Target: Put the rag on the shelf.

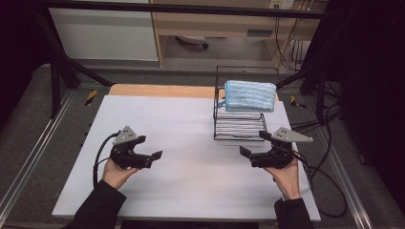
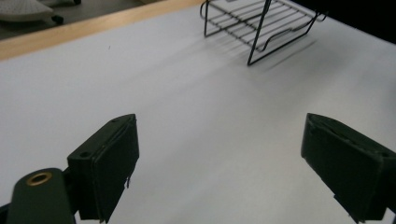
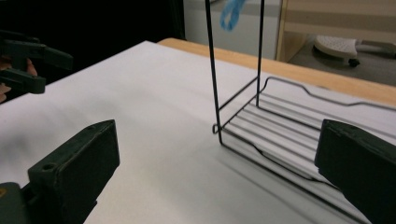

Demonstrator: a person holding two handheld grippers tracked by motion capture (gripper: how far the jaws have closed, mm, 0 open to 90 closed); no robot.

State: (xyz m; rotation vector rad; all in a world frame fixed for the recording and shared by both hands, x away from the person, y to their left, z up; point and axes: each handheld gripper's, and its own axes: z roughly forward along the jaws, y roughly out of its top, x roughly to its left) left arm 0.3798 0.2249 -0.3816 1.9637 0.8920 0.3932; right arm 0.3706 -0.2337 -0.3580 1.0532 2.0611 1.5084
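**Ana:** Nearest the high view's camera are two dark sleeves and bare hands at the table's near edge, each holding a gripper. How do the jaws stand?

**Ben:** Both are spread wide with nothing between them. The left gripper [image 1: 152, 157] sits over the near-left part of the white table [image 1: 157, 119], jaws pointing toward the middle. The right gripper [image 1: 249, 155] sits over the near-right part, jaws pointing back toward the left one. A black cable trails from each.

**Ana:** And in the gripper views?

**Ben:** In the left gripper view its two black pads [image 2: 109, 163] stand far apart over bare white surface. In the right gripper view the pads are just as wide, and the left gripper [image 3: 39, 65] shows far off at the picture's left edge.

**Ana:** Where is the cloth?

**Ben:** The blue striped cloth [image 1: 250, 96] lies folded on the top tier of the black wire rack [image 1: 237, 129], which stands toward the table's far-right corner. The rack's lower tier is bare wire. The cloth is well apart from both grippers; the right gripper is near the rack's front edge, not touching it.

**Ana:** Does the rack show closer up?

**Ben:** Yes, its lower tier [image 3: 275, 135] and thin uprights sit just ahead of the right gripper's jaws, with a scrap of the blue cloth [image 3: 231, 14] at the top. A strip of wooden edge runs along the table's far side.
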